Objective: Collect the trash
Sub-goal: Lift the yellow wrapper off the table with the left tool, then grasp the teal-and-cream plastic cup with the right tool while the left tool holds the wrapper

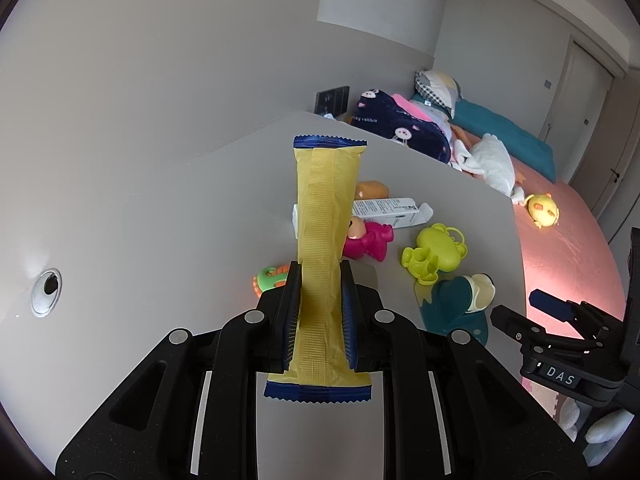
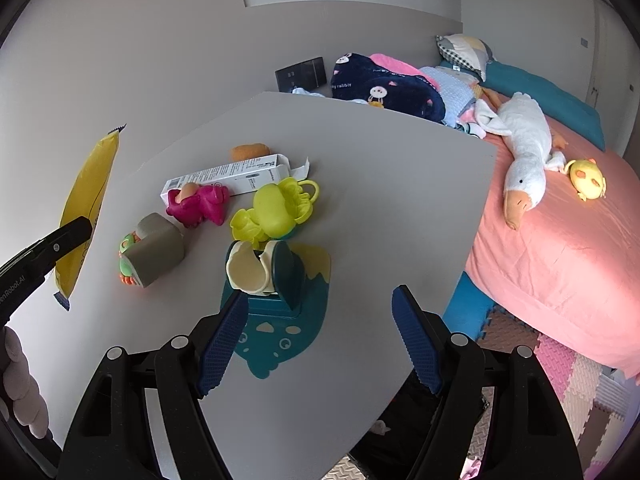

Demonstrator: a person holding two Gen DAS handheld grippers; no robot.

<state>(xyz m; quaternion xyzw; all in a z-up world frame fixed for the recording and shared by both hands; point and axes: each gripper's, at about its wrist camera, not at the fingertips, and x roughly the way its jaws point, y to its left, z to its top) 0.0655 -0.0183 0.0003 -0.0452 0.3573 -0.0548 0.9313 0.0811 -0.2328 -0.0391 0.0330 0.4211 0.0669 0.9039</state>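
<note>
My left gripper (image 1: 320, 280) is shut on a long yellow snack wrapper (image 1: 326, 200) with blue crimped ends, held upright above the white table (image 1: 160, 220). From the right wrist view the same wrapper (image 2: 90, 184) hangs at the far left, clamped by the left gripper (image 2: 78, 236). My right gripper (image 2: 320, 300) stands open with nothing between its pads, over the table's near part and just above a teal dinosaur toy (image 2: 280, 332). A white carton (image 2: 236, 176), an orange lump (image 2: 248, 151) and a grey block (image 2: 158, 250) lie on the table.
A pink toy (image 2: 200, 204), a yellow-green toy (image 2: 272, 212) and a green-orange toy (image 2: 127, 268) sit among the litter. To the right is a pink bed (image 2: 560, 248) with a goose plush (image 2: 524, 160), and foam mats (image 2: 560, 380) lie below. A cable hole (image 1: 46, 292) marks the table's left.
</note>
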